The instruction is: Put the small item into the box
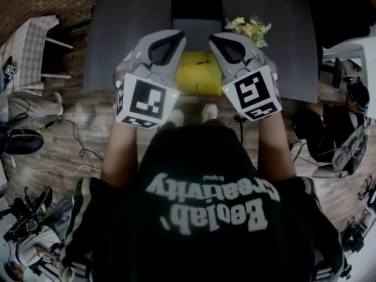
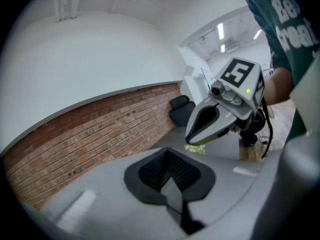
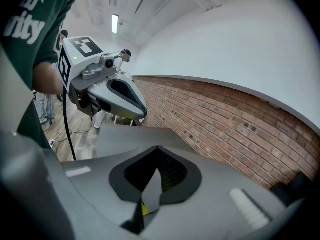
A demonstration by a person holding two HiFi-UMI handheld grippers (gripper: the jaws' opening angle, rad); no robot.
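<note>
Box [image 1: 198,75], yellow, lies on table [image 1: 117,34] between left gripper [image 1: 175,37] and right gripper [image 1: 218,39].

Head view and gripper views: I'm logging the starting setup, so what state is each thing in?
left tongs: shut, empty
right tongs: shut, empty
yellow object: lying flat on the table, untouched
flower bunch: on the table, beside the yellow object

Head view steeply above shared table [image 1: 117,28]; both gripper views low, crosswise over it
</note>
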